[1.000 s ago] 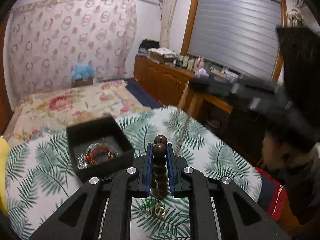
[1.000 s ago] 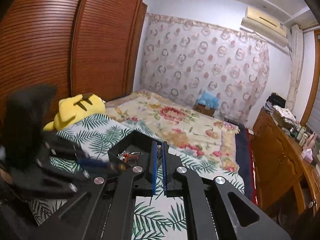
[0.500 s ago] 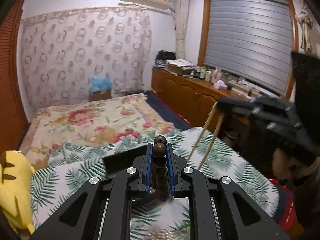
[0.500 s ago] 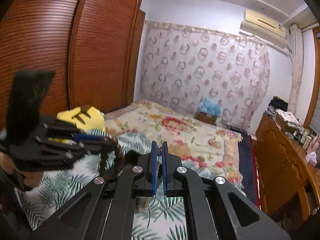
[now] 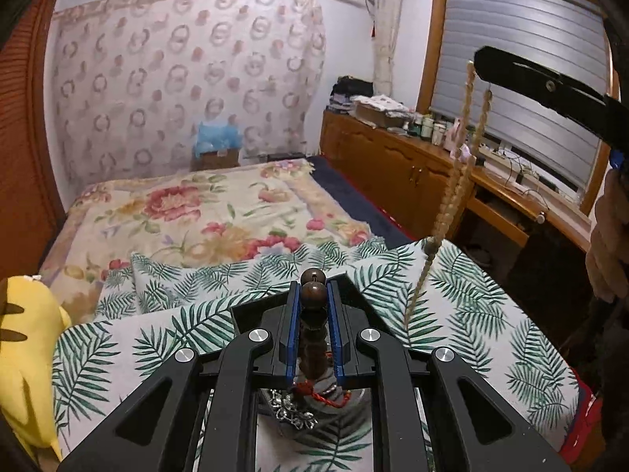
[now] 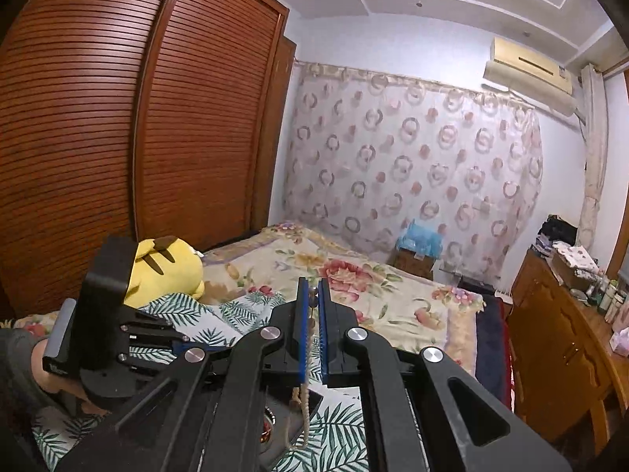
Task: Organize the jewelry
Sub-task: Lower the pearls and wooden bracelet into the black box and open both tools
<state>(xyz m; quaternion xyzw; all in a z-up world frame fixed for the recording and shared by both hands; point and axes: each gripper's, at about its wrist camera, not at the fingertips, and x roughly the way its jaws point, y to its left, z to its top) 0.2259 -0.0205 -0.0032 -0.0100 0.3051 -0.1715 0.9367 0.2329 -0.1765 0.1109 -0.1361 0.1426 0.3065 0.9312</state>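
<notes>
Room: bedroom; a floral quilt lies ahead of both grippers, a slatted wardrobe to the far left of the right one, and a leaf-print cloth lies directly under them.
Left gripper: jaws nearly closed, clamped on a dark wooden bead bracelet; two beads stand up past the fingertips and the rest of the strand hangs down between the blue pads.
Right gripper: jaws all but closed, pinching a pale beaded necklace near its top; seen from the left wrist, it is up and to the right.
Necklace axis: near vertical, two strands falling from the right jaws and joining lower down, the tail reaching the cloth just right of the left fingers.
Box: a black jewelry box sits under and just beyond the left fingertips, mostly hidden by them; a red cord and a silver filigree piece show below the left jaws.
Key relation: the box lies below both grippers, nearer the left; judging by this, the bracelet need only go straight down, while the necklace must swing leftward and be lowered tail first.
Risk: the hanging strand may snag the left fingers.
</notes>
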